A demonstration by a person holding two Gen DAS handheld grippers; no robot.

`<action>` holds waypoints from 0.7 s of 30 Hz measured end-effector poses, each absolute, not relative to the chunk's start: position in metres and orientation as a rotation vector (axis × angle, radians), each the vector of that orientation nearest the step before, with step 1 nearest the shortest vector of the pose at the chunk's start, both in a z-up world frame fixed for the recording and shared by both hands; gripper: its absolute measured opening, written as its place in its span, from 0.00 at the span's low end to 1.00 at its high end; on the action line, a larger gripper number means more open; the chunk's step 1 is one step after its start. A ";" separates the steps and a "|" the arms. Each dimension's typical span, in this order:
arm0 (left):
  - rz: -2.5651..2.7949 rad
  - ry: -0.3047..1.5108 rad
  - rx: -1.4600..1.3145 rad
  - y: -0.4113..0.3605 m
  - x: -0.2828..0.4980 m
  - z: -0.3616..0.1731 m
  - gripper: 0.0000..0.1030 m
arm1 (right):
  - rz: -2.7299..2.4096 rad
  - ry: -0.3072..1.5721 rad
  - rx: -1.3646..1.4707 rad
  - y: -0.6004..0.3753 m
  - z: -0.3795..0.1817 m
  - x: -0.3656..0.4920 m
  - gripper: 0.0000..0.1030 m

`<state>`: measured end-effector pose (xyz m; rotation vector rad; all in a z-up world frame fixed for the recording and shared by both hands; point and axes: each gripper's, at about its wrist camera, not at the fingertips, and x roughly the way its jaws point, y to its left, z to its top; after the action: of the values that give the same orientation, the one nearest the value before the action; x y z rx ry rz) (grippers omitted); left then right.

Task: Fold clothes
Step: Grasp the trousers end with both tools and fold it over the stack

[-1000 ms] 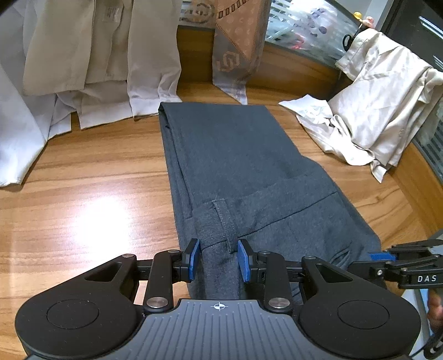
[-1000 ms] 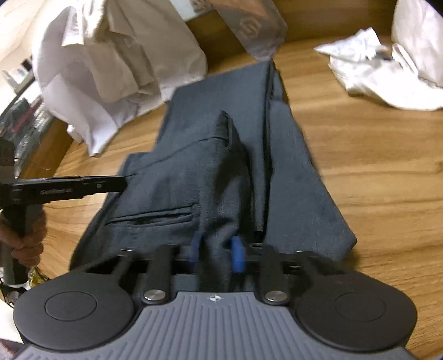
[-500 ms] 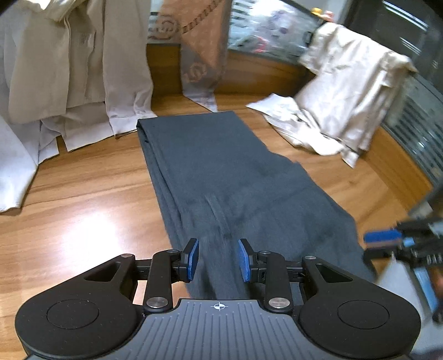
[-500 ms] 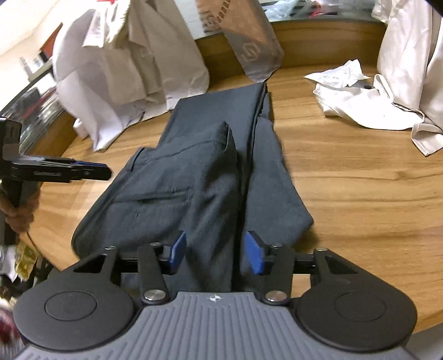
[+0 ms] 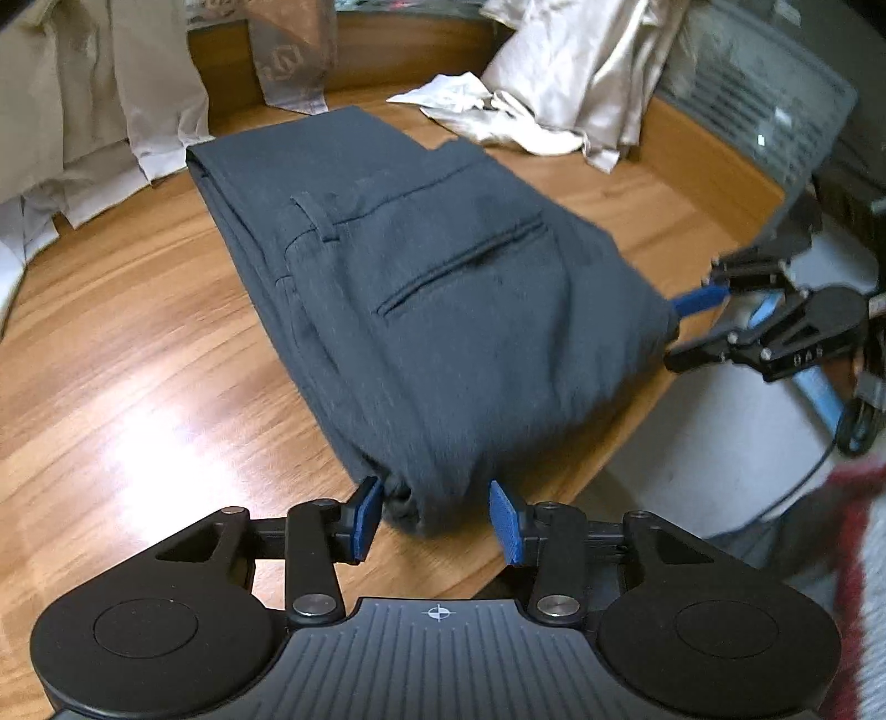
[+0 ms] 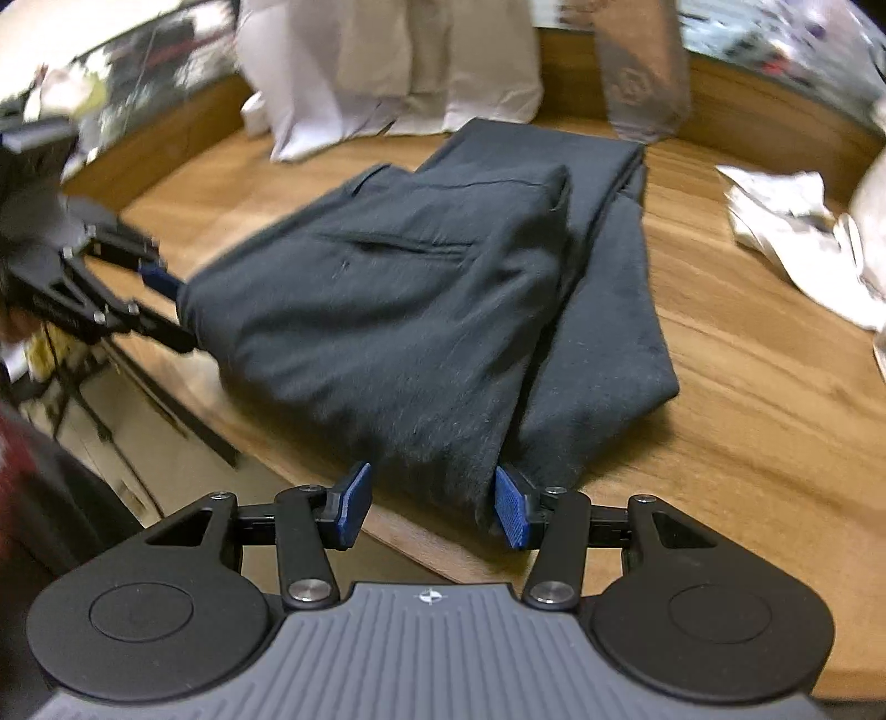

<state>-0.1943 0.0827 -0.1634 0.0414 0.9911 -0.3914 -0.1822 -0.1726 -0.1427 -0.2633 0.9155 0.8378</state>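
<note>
Fingers: both pairs just opened, trousers (image 5: 421, 310) loose between | surface: wooden table (image 5: 127, 354) | pale garments (image 5: 559, 72) behind

Clothing shop: garments (image 5: 83, 99) draped around wooden counter (image 5: 138, 332).

A big wooden table (image 5: 138, 343) fills most of the view, and a bright patch of light shines on its top. A low wooden rim (image 5: 376, 52) runs along its far edge. Pale clothes (image 5: 94, 105) hang down at the back, and more pale cloth (image 5: 576, 72) lies piled to one side. Past the table edge the floor (image 5: 703, 443) is light grey.
</note>
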 end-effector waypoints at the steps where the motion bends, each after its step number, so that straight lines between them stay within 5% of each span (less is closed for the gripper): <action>1: -0.392 0.987 0.066 0.081 -0.195 -0.165 0.43 | 0.841 0.906 -0.298 -0.169 -0.145 -0.183 0.52; 6: -0.403 0.969 0.164 0.074 -0.194 -0.177 0.36 | 0.857 0.867 -0.460 -0.156 -0.156 -0.186 0.47; 8: -0.402 0.940 0.213 0.068 -0.196 -0.176 0.28 | 0.861 0.857 -0.490 -0.153 -0.157 -0.185 0.29; 11: -0.400 0.899 0.255 0.064 -0.202 -0.171 0.20 | 0.865 0.860 -0.477 -0.153 -0.152 -0.184 0.15; 21: -0.368 0.783 0.177 0.088 -0.205 -0.104 0.18 | 0.910 0.770 -0.391 -0.164 -0.082 -0.191 0.13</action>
<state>-0.2049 0.0876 -0.1045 0.1768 0.7830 -0.3682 -0.1914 -0.1644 -0.0819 -0.3913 0.7700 0.9098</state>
